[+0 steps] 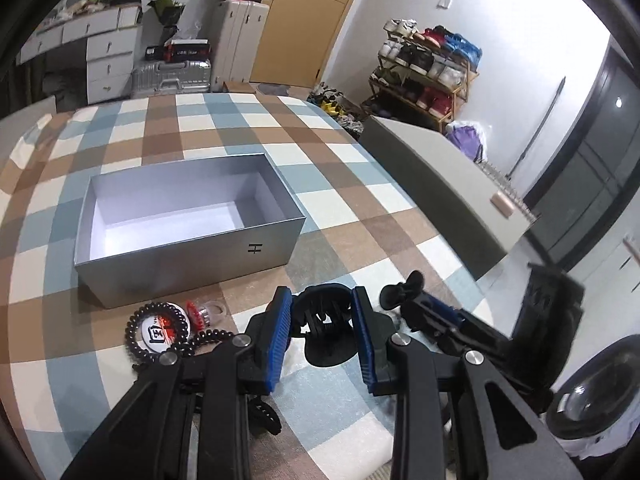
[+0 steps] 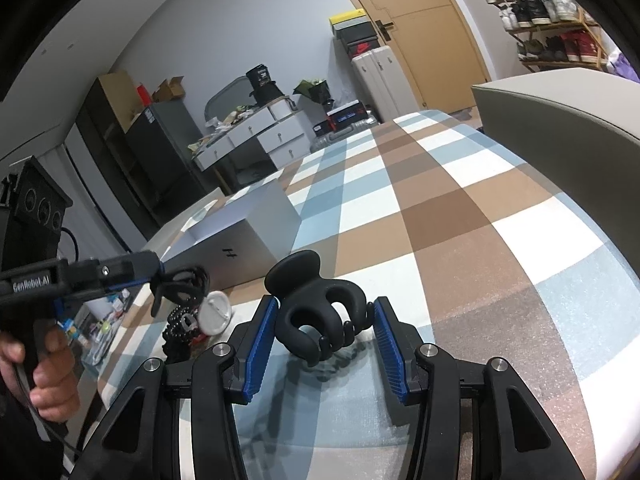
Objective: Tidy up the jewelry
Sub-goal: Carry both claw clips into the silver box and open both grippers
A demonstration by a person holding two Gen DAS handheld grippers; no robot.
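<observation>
Blue pads (image 1: 276,344) of the left gripper (image 1: 322,338) stand apart, with a black hair claw (image 1: 326,330) between them; whether they touch it cannot be told from the left wrist view. From the right wrist view the left gripper (image 2: 154,276) looks closed on this dark clip (image 2: 180,280), which hangs off the bedspread. Grasping it, as far as can be told.

Right gripper (image 2: 325,334) released: jaws spread, a second black claw clip (image 2: 316,312) lying between the pads on the bedspread (image 2: 460,220), near its front edge. Small gaps on both sides; no contact visible.

Left of the clips, near the front edge: a black bead bracelet (image 1: 136,334) looped around a white round badge (image 1: 160,328), a red-and-clear small item (image 1: 204,312) just beside them. Detail too small to name.

Grey box (image 1: 188,216) sits open toward the bedspread's left side, behind the beads, white inside, nothing seen in it. Small dark mark on its near wall.

Bedspread is checked blue, brown, white. A person's hand (image 2: 44,364) grips the left handle at the left margin of the right wrist view.
</observation>
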